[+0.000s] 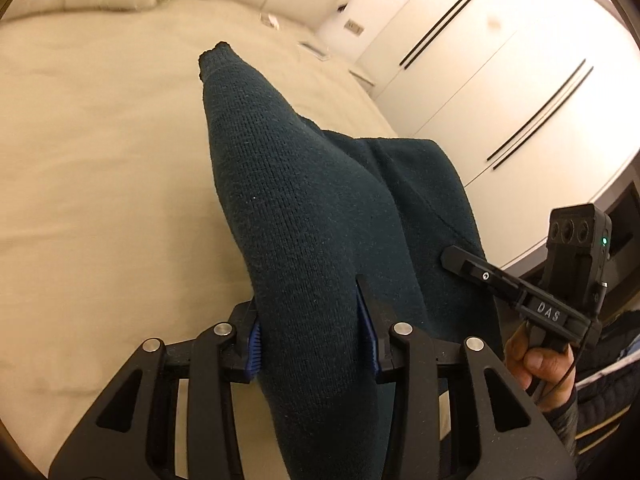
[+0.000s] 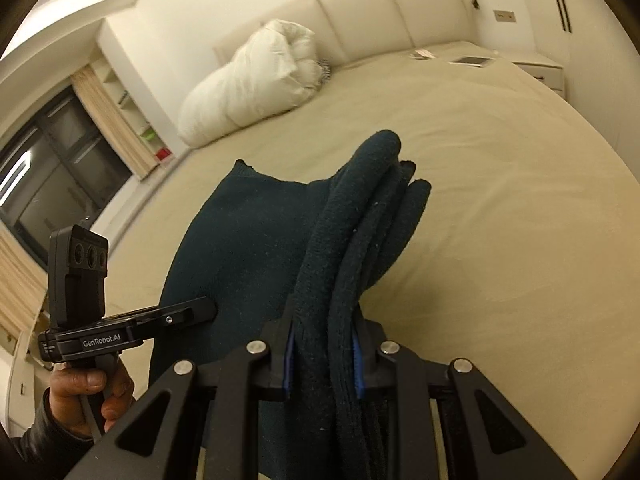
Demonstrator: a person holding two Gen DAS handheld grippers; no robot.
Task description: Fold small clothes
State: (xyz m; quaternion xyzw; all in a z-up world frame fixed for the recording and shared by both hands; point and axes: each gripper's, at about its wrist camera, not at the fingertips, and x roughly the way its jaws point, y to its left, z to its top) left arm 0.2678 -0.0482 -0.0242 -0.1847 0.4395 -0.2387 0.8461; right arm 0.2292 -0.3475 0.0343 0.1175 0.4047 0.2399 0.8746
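A dark teal knitted garment [image 1: 304,216] is held up over the beige bed [image 1: 100,160]. My left gripper [image 1: 314,332] is shut on a thick fold of it, which drapes over the fingers and hides their tips. My right gripper [image 2: 324,344] is shut on a bunched edge of the same garment [image 2: 240,248], with several folded layers rising between the blue pads [image 2: 357,364]. The right gripper also shows in the left wrist view [image 1: 452,258], touching the cloth at its right side. The left gripper shows in the right wrist view [image 2: 208,306], against the cloth's left side.
A white rolled duvet [image 2: 256,84] lies near the padded headboard [image 2: 384,4]. Small flat items [image 2: 472,60] lie on the far bed corner by a nightstand [image 2: 544,70]. White wardrobe doors [image 1: 500,80] stand beside the bed. A dark window [image 2: 52,164] is at left.
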